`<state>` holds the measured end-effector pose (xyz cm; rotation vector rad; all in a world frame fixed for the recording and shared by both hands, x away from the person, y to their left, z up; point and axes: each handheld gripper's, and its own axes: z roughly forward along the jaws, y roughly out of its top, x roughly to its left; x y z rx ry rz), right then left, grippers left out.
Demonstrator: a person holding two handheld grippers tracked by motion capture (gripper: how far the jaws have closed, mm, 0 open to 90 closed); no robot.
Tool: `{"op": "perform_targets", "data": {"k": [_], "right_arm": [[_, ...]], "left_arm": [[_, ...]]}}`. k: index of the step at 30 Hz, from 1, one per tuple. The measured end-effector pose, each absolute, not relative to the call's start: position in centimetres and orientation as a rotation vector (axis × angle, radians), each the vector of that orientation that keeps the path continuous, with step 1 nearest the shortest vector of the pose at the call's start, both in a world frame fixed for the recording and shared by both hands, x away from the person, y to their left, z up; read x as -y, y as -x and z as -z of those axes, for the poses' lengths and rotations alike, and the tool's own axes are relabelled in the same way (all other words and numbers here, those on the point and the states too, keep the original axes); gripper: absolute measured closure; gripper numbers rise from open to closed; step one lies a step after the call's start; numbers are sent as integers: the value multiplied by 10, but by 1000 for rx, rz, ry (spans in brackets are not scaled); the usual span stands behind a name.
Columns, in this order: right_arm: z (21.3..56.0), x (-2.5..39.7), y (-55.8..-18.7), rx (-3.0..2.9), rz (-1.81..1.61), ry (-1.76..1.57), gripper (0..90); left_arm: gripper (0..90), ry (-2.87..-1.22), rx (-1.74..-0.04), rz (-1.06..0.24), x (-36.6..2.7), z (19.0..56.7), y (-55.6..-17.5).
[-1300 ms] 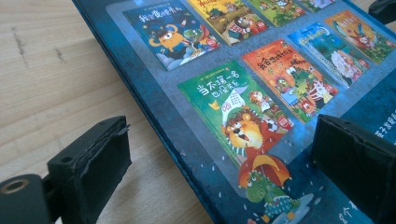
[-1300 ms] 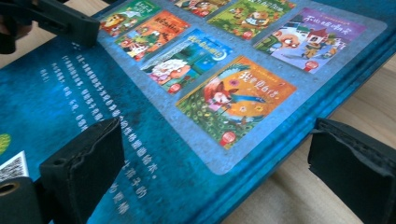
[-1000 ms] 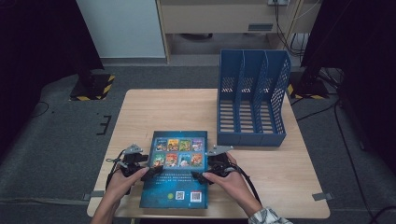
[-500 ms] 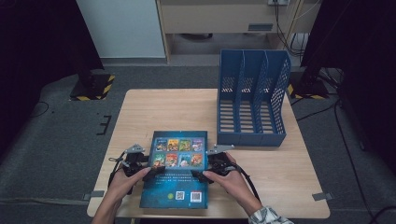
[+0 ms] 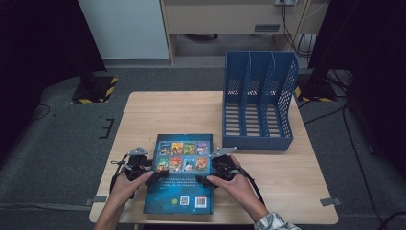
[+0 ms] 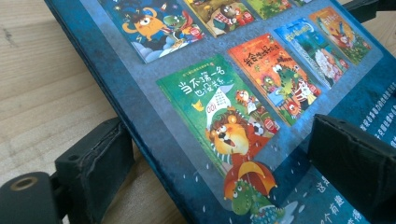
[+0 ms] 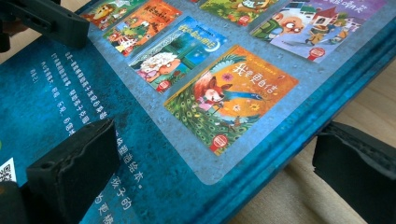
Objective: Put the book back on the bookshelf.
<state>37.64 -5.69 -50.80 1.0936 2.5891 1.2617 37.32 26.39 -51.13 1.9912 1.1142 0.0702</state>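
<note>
Lying flat near the table's (image 5: 143,115) front edge, the book (image 5: 181,189) runs lengthwise front to back. My left claw (image 5: 149,176) and right claw (image 5: 206,179) straddle its side edges, jaws apart.

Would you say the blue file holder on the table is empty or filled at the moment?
Empty. In the high view, all three slots of the blue file holder show bare floors, while the book lies flat in front.

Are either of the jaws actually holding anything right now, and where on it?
Neither clearly grips yet. The left gripper and right gripper straddle the long side edges of the flat blue picture book, jaws open around them.
</note>
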Motion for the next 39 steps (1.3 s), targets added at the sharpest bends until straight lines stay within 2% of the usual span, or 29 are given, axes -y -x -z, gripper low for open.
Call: {"op": "perform_targets", "data": {"k": [20,27,31,39], "right_arm": [[469,46,-392,-2504,-1251,-1093,179],[456,42,-402,-2497,-1227,-1082,219],[450,45,-407,-2476,-1265,-1097,282],[438,46,-414,-2446,-1272,-1094,323]], "left_arm": [[245,-1914,-1125,-236,-276,475,-374],[280,-1941,-1111,-279,-278,460,-379],[301,-1958,-1101,-292,-280,453,-383],[347,-1960,-1093,-331,-279,441,-389]]}}
